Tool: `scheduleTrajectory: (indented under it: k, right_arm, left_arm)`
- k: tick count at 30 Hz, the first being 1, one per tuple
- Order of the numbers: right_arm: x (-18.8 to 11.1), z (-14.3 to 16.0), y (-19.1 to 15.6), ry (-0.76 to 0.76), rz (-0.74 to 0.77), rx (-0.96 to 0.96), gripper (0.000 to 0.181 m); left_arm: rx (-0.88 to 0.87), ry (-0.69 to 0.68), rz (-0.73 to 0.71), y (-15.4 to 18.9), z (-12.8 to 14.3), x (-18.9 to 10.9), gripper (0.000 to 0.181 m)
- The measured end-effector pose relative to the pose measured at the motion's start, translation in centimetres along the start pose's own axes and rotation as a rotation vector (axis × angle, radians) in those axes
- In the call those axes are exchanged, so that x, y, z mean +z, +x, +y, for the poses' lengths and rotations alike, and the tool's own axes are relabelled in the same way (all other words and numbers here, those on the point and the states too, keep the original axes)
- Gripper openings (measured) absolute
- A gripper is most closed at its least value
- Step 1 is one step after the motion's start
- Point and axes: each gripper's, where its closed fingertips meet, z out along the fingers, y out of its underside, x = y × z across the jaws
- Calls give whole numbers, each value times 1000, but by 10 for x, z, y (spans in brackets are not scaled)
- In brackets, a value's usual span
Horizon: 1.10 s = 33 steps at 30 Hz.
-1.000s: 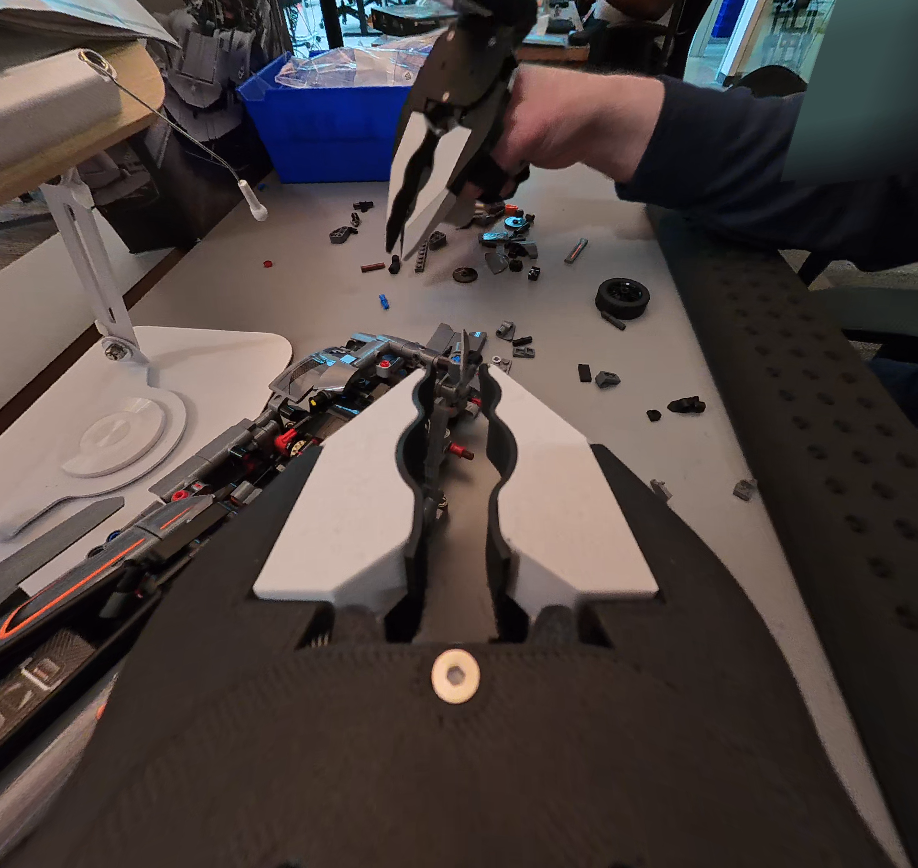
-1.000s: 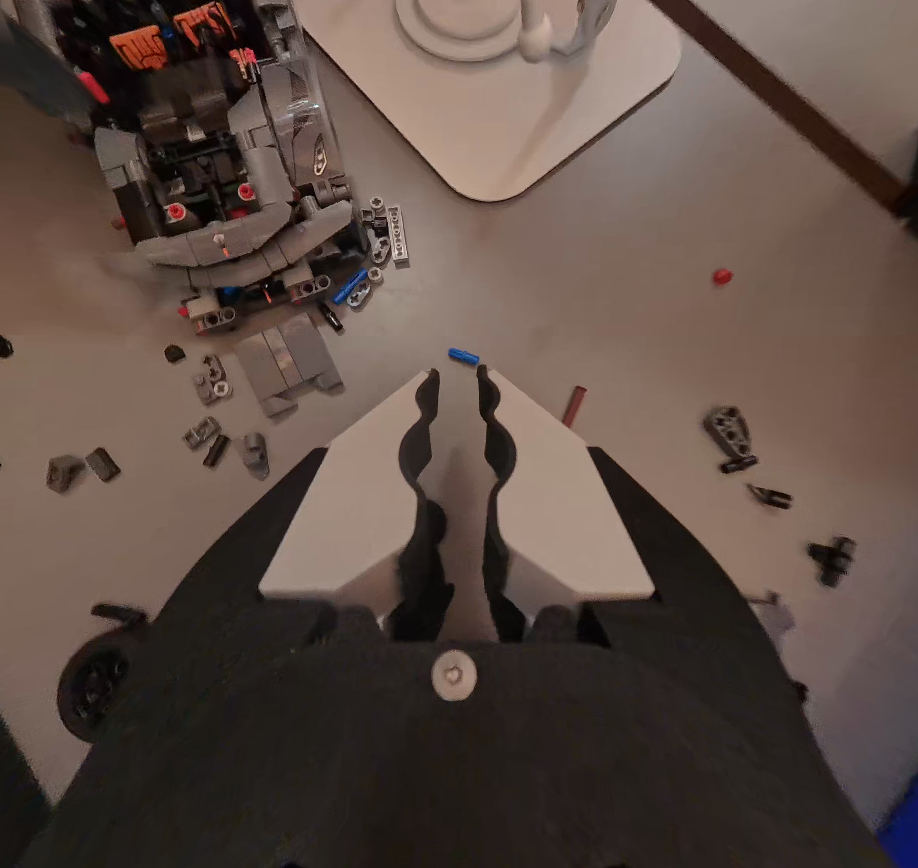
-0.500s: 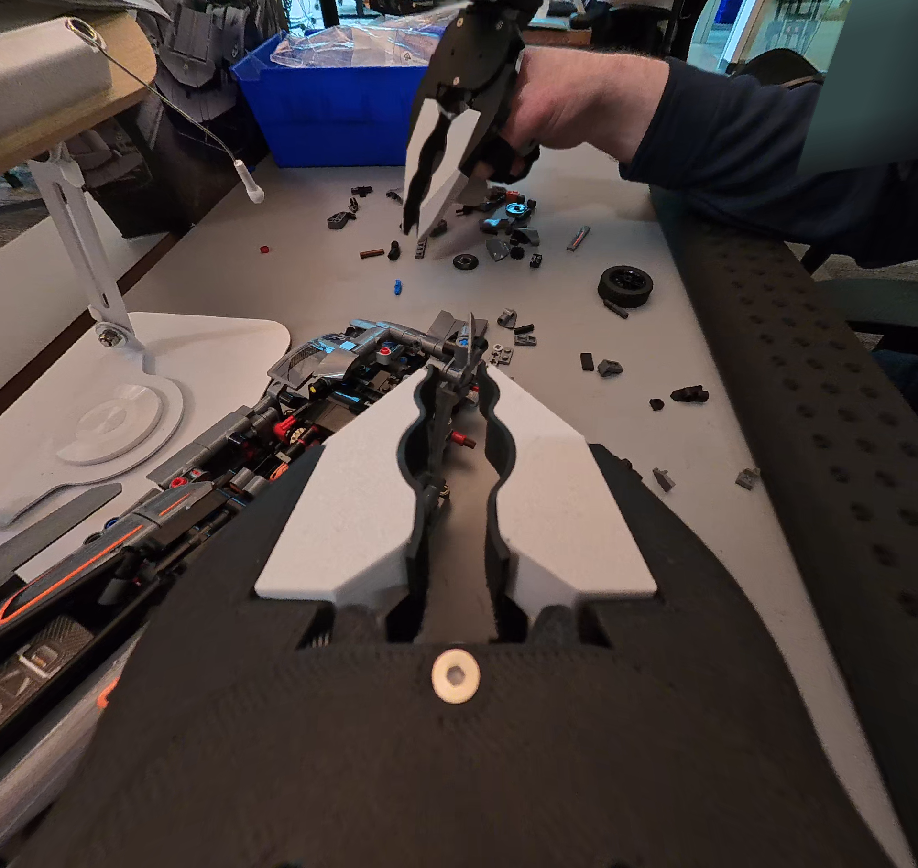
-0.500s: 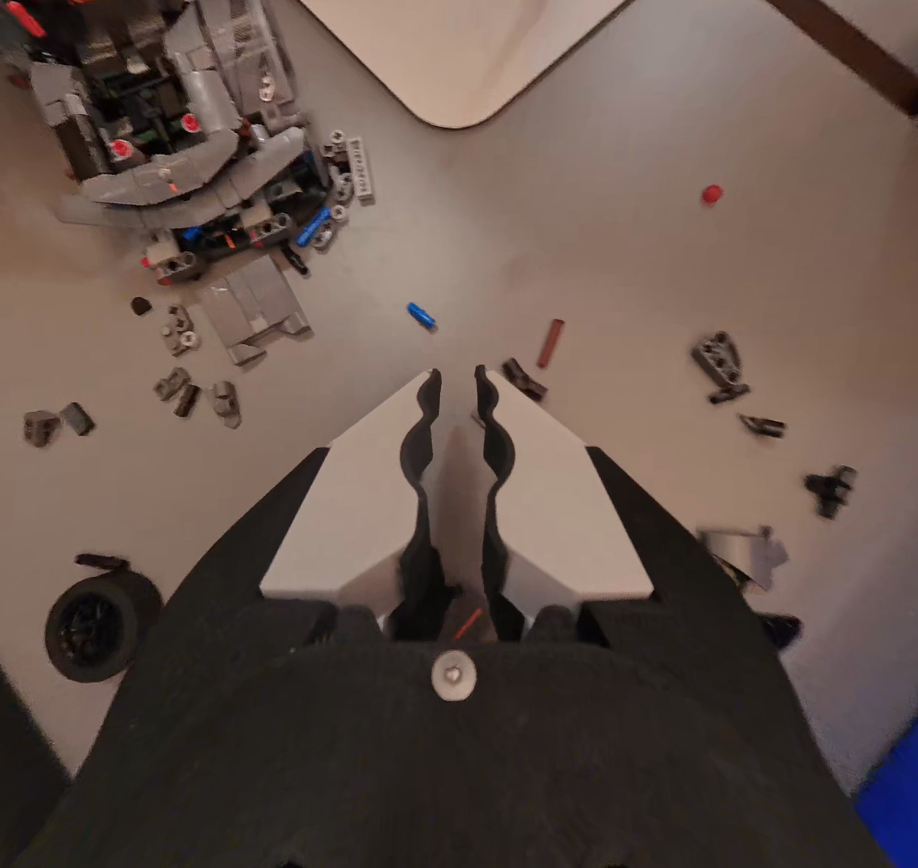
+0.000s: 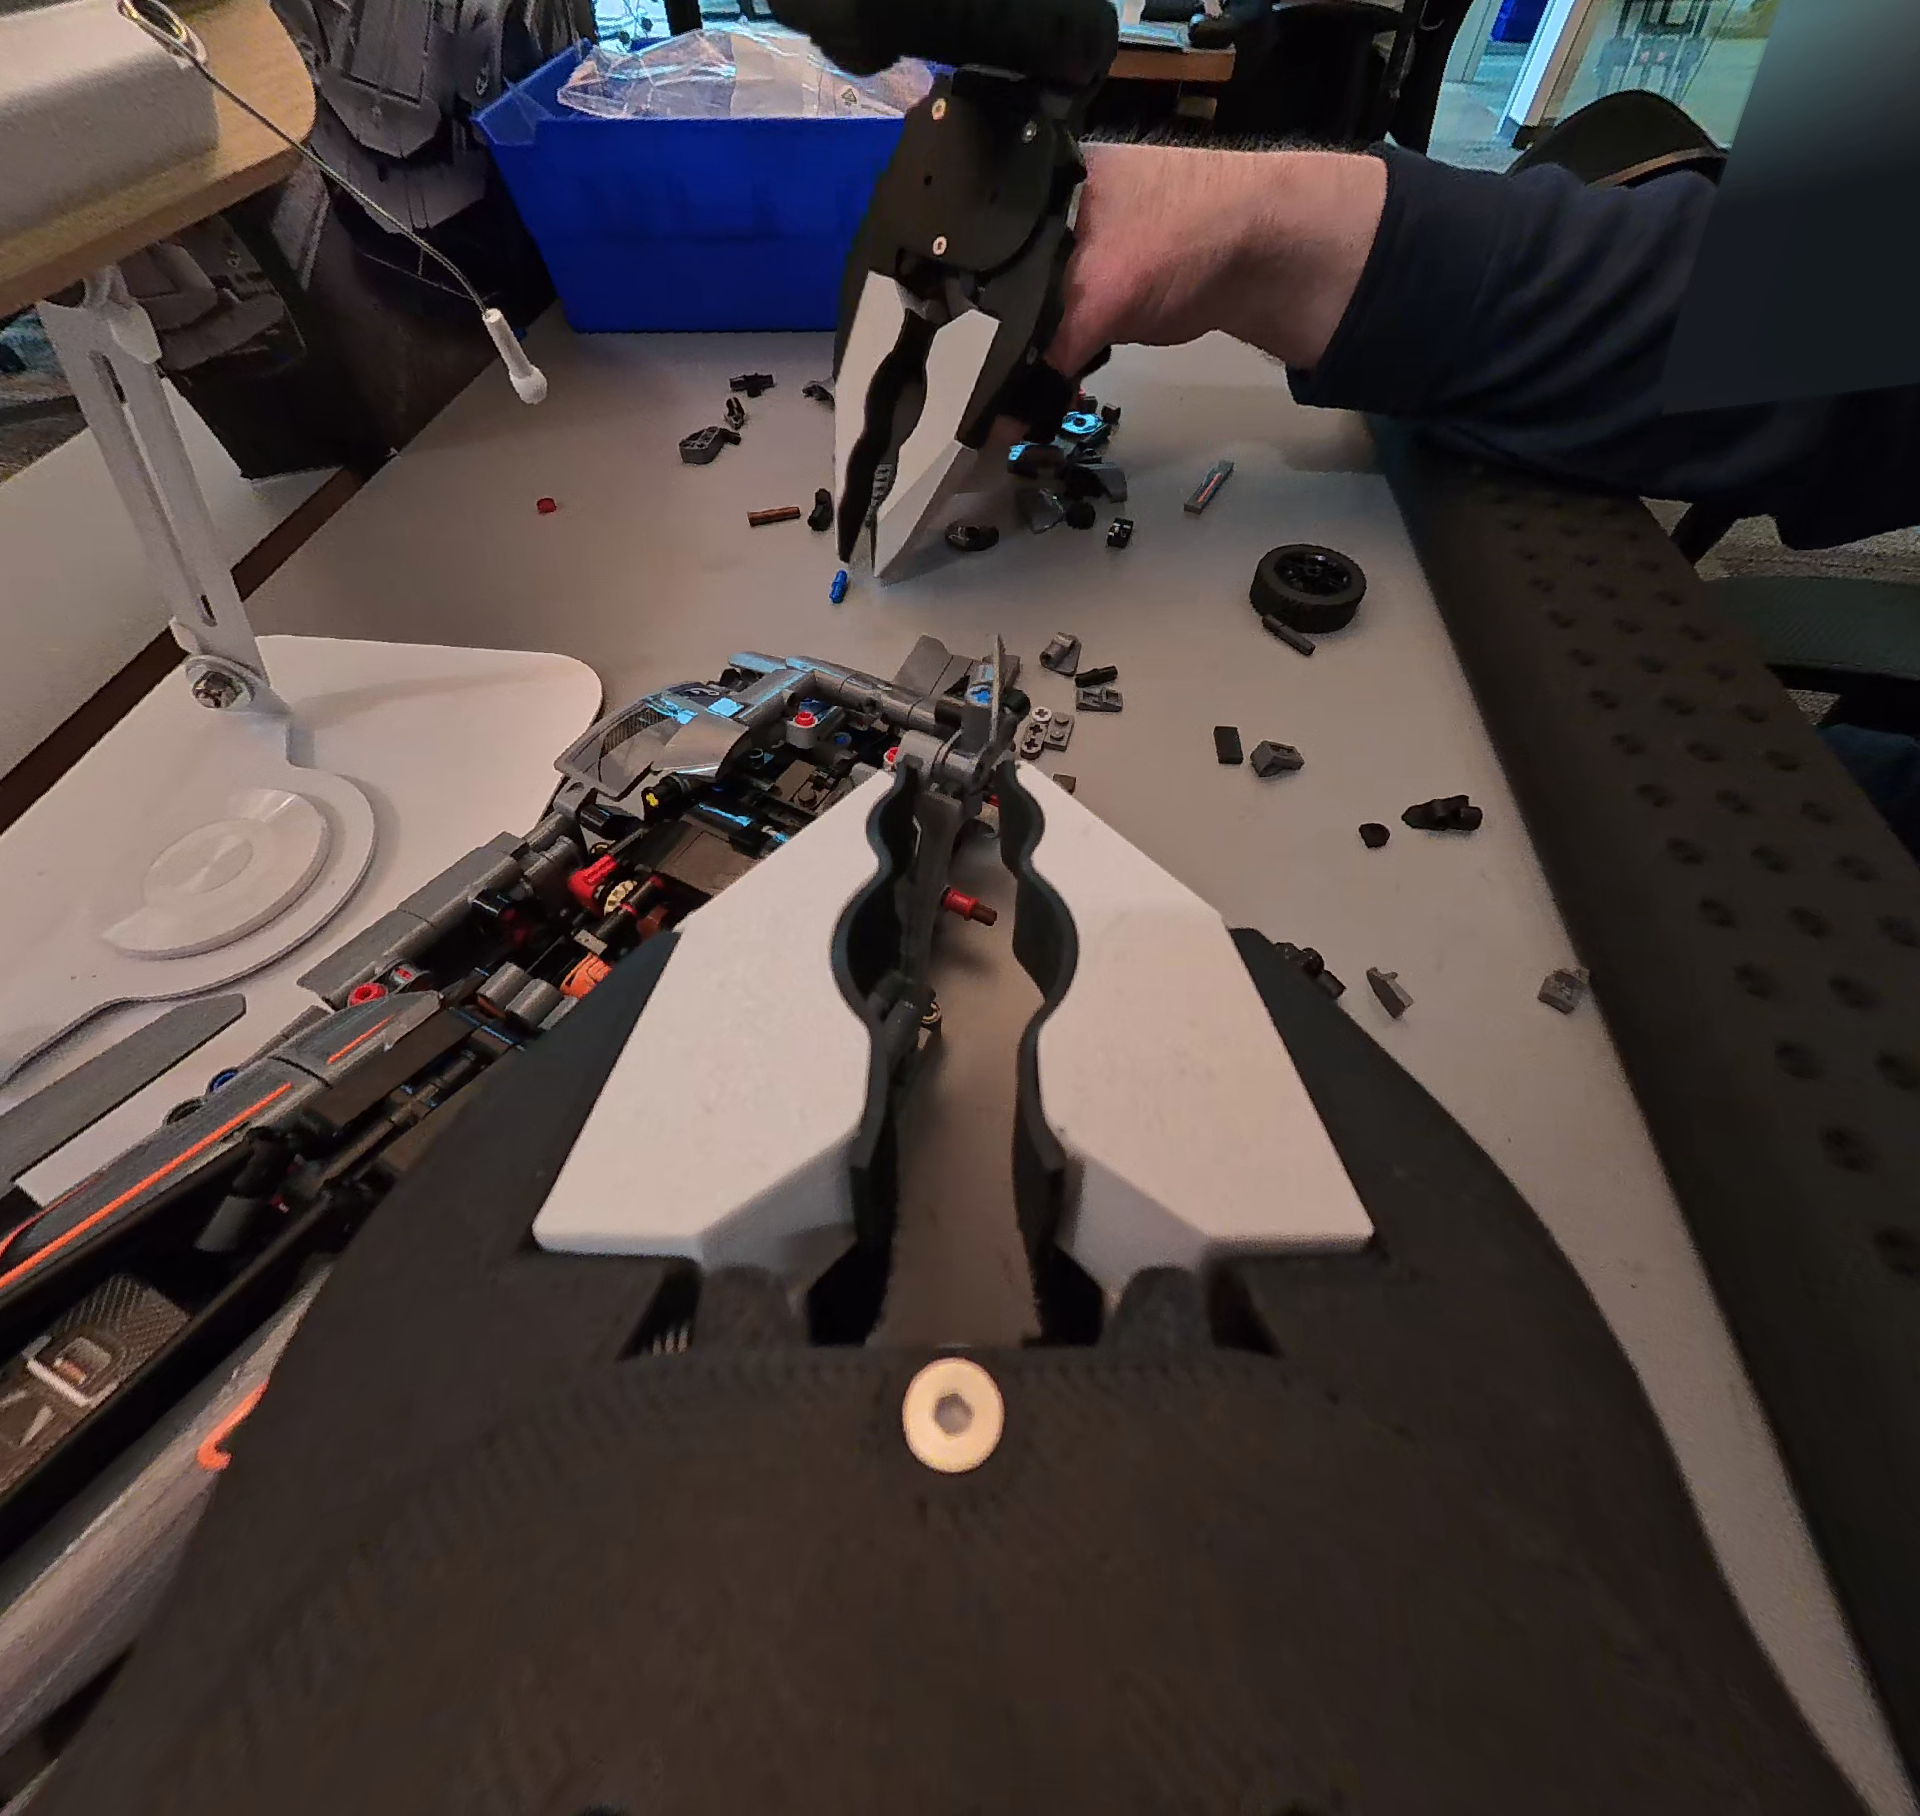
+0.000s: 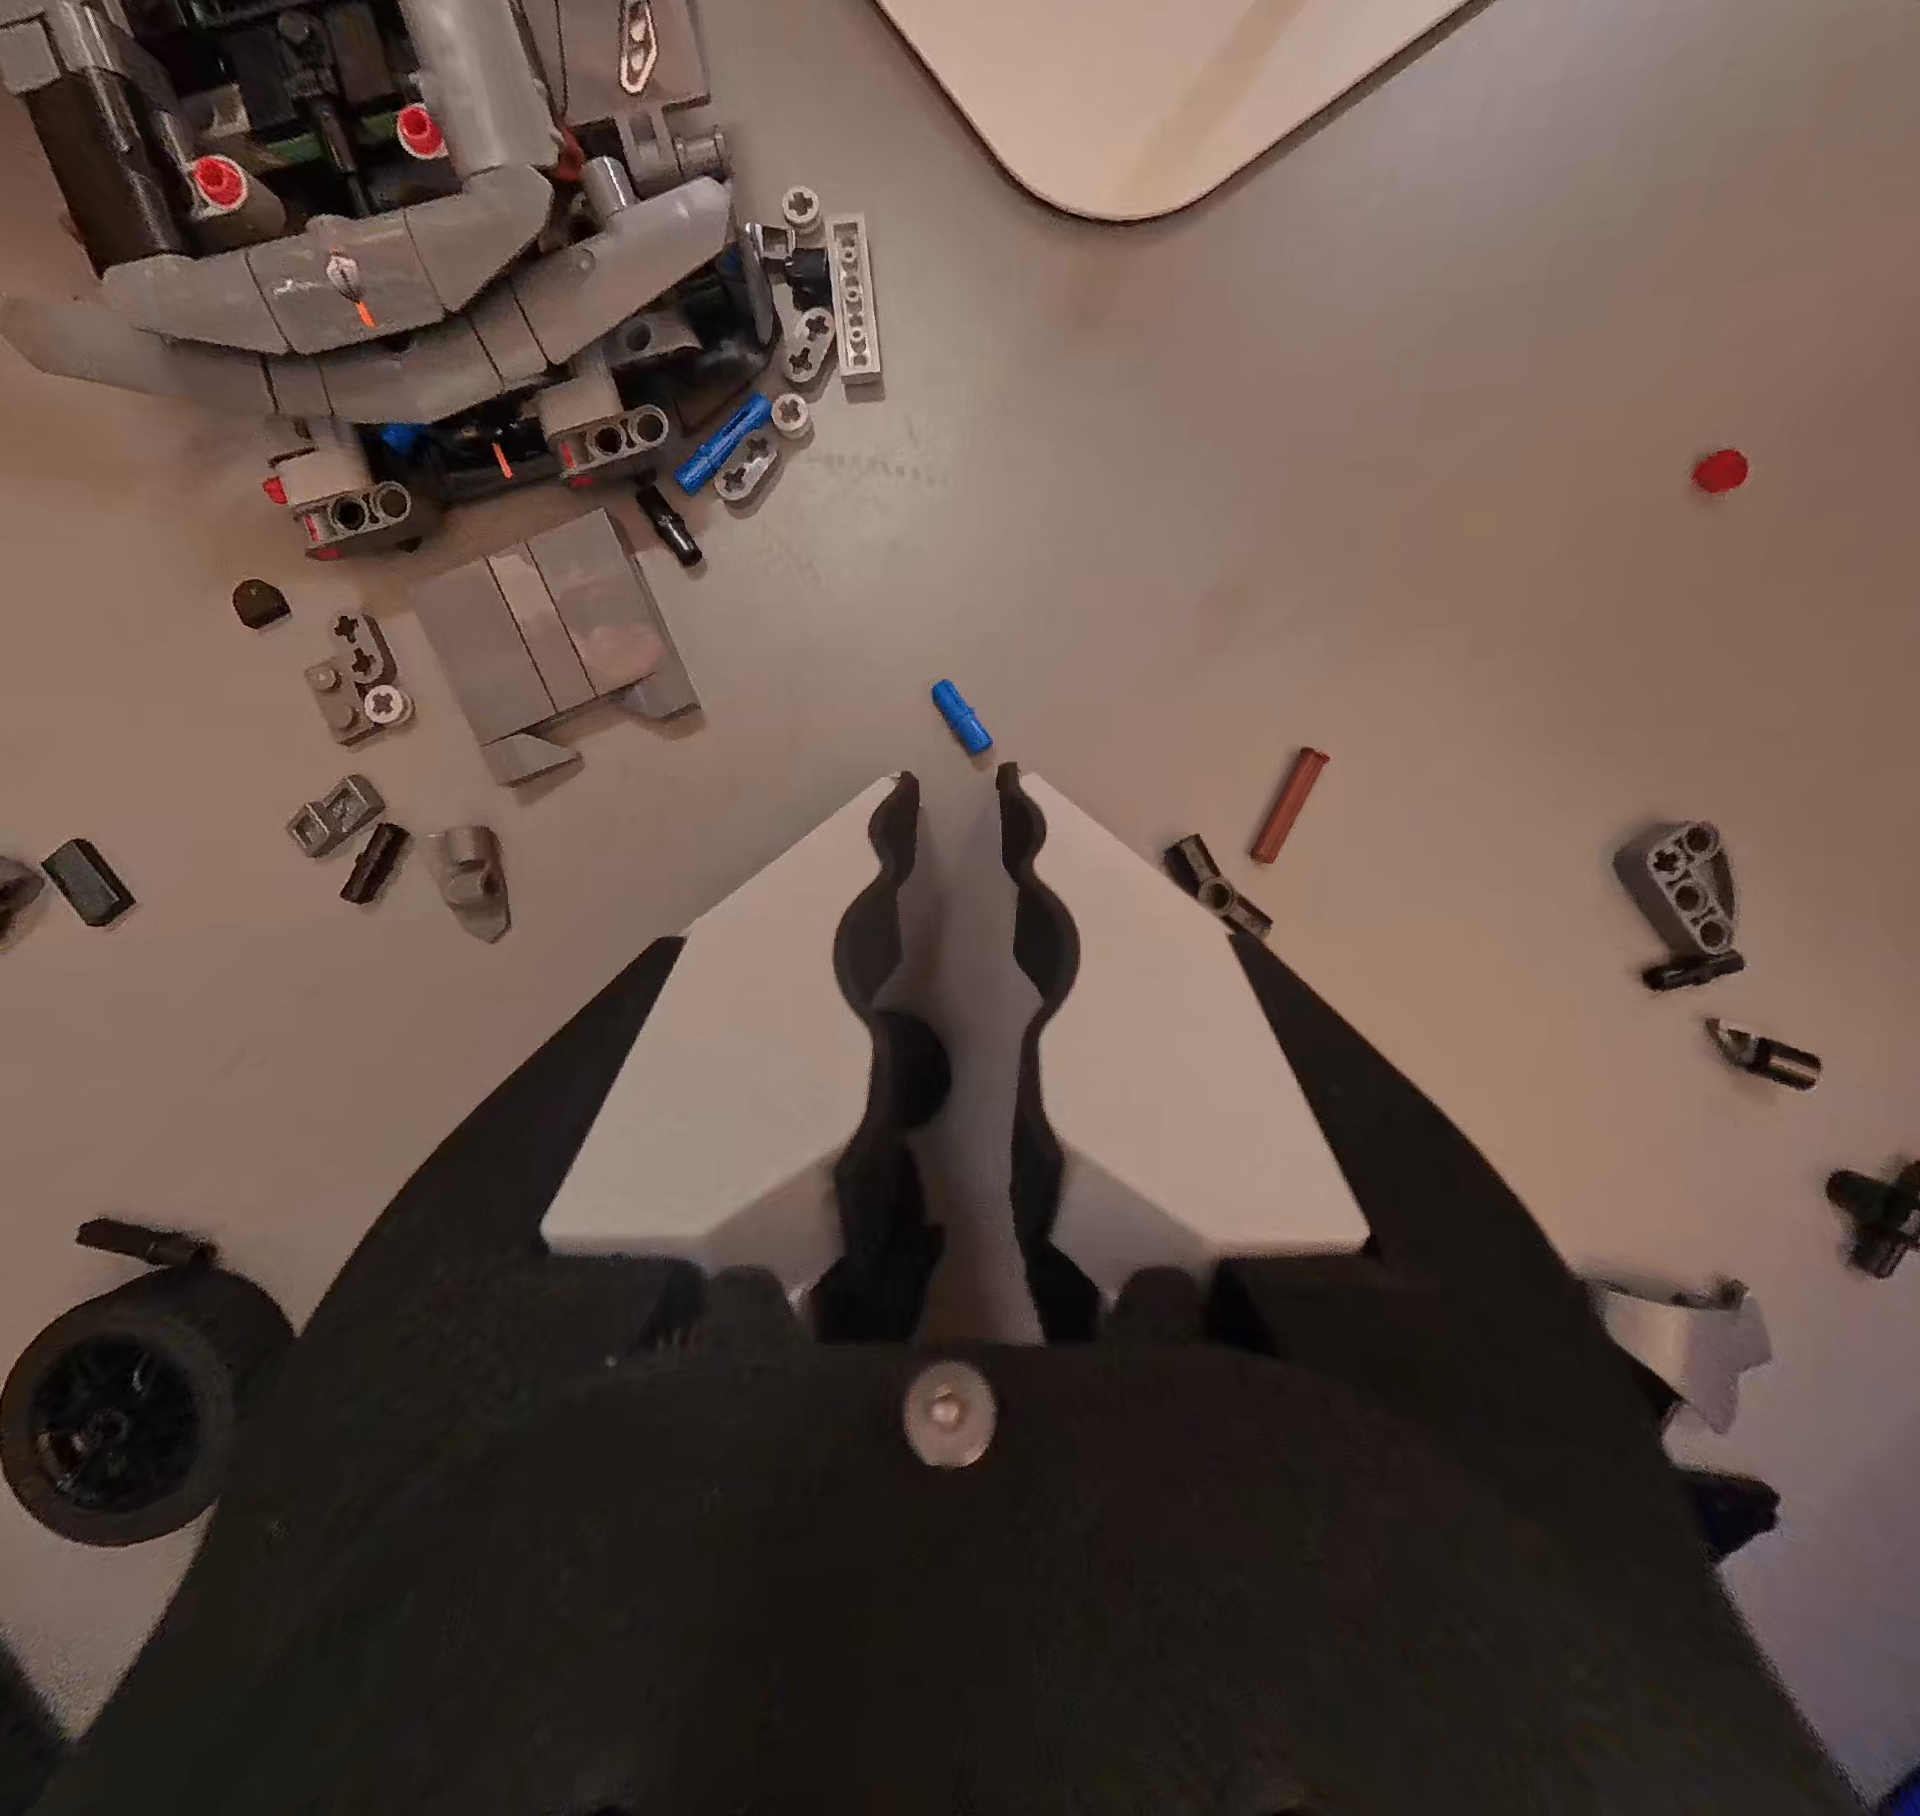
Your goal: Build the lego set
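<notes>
grey table strewn with parts | left claw grips car model | right claw open

Bare table around blue pin.

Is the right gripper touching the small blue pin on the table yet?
Apart. In the right wrist view the right gripper is open, and bare grey table shows between its fingertips and the small blue pin just ahead.
</notes>
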Motion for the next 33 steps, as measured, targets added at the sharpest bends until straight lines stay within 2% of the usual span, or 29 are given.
scheduleTrajectory:
  k: [6, 9, 13, 15, 19, 23, 26, 28, 31, 33]
  right_arm:
    - [11, -8, 5, -6, -11, -24, 18]
    - [12, -9, 3, -9, -33, -32, 3]
    - [9, -10, -1, 14, -39, -59, 2]
    - [-2, -23, -9, 85, -53, -64, 2]
    - [-31, -69, -51, 251, -91, -164, 1]
    - [-36, -102, -101, 309, -118, -296, 2]
    - [-28, -106, -122, 267, -109, -371, 2]
    - [-27, -104, -126, 256, -107, -381, 2]
    - [-34, -109, -138, 314, -176, -355, 1]
    - [-42, -114, -147, 353, -230, -338, 2]
  left_arm:
    - [-2, -3, 1, 0, 0, 0, 14]
    - [13, -17, 1, 1, 1, 1, 15]
    - [31, -29, -10, 2, 2, 2, 18]
    - [44, -34, -20, 1, 3, 3, 18]
    - [57, -39, -28, 1, 3, 5, 18]
    - [84, -45, -49, 1, 3, 7, 13]
    - [112, -55, -66, 2, 3, 10, 11]
    - [133, -61, -94, 1, 2, 11, 17]
    - [179, -58, -158, -3, -10, 7, 28]
    - [248, -37, -187, 3, -24, 6, 29]
